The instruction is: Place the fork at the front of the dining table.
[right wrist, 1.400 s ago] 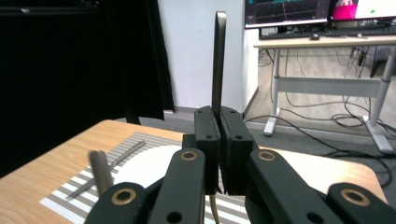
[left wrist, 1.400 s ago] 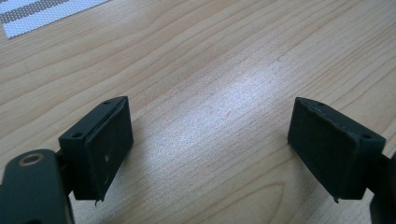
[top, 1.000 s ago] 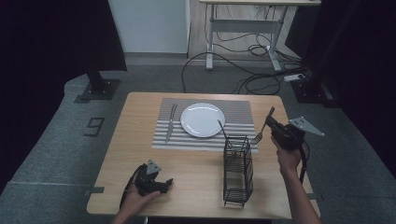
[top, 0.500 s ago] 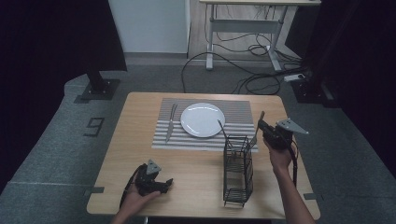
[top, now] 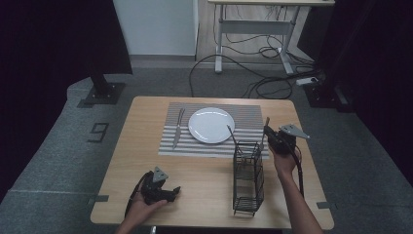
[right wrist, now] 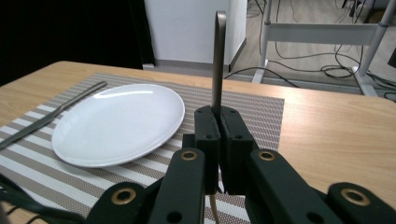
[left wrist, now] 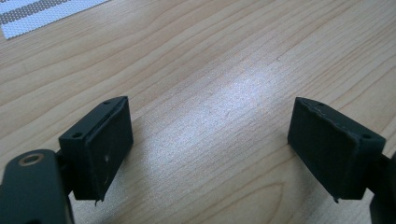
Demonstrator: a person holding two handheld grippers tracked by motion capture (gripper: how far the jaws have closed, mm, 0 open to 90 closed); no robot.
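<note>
right gripper [top: 269, 134] clenching a metal utensil handle [right wrist: 218, 60] upright, beside the wire caddy [top: 247, 178], likely for placing right of plate [top: 211, 125] | left gripper [top: 168, 193] released, idling on near table [top: 204, 180]

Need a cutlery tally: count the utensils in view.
3: a fork on the placemat left of the plate, one utensil clamped in the right gripper, one handle leaning in the wire caddy; more may be hidden.

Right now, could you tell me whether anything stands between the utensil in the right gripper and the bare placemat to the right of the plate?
Nothing visible does. The right gripper holds the utensil upright above the placemat; the plate lies left.
</note>
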